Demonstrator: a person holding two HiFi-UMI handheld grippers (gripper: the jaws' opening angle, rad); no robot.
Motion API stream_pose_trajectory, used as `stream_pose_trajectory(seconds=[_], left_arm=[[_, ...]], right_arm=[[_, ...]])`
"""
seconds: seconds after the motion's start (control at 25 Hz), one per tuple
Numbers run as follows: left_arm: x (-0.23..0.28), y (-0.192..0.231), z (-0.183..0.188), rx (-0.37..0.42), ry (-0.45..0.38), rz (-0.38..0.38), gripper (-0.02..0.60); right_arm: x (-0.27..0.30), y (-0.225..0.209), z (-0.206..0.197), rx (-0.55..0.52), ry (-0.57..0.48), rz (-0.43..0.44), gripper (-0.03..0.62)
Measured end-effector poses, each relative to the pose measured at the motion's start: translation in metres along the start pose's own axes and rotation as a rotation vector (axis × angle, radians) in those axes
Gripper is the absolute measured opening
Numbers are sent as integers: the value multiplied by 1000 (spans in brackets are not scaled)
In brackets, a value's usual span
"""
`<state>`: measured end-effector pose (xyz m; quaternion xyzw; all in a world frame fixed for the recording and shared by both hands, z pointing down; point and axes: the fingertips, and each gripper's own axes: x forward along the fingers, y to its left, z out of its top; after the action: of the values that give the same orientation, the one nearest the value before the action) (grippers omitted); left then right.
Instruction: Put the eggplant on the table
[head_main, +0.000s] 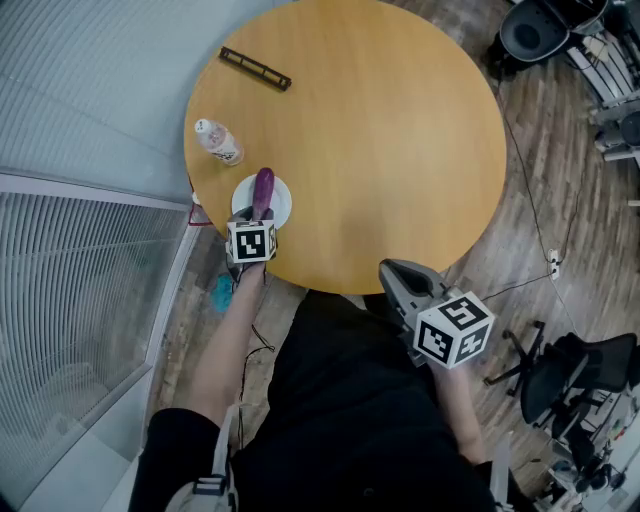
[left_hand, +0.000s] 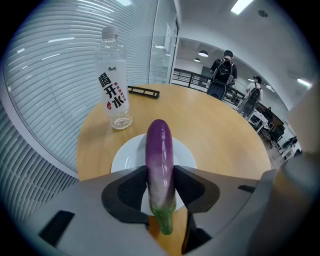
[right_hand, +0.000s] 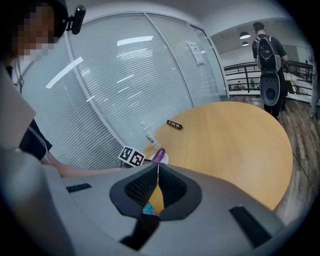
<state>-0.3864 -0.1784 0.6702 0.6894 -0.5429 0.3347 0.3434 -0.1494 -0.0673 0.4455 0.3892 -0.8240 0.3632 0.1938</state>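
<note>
Left arm stretched forward, our left gripper (left_hand: 161, 190) clenches its fingers (left_hand: 125, 192) on the eggplant (left_hand: 160, 150) over the plate (left_hand: 125, 159) on the worktop (left_hand: 220, 130); our right gripper (right_hand: 156, 185) hangs by our body, fingers pressed together.

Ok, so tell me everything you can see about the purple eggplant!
The eggplant is long, smooth and shiny. It is deep purple at its rounded tip, fades to pale, and is green at the stem end. The left gripper is shut on it near the stem end, with one jaw pressing each side. The tip points away from the gripper, over the white plate near the edge of the round wooden table. Whether it touches the plate cannot be told.
</note>
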Motion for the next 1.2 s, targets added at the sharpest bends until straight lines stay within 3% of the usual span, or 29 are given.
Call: stream_pose_trajectory(seconds=[1.2], left_arm=[[-2, 2, -5, 3, 25, 17, 193]], right_arm=[[1, -6, 2, 15, -6, 15, 18]])
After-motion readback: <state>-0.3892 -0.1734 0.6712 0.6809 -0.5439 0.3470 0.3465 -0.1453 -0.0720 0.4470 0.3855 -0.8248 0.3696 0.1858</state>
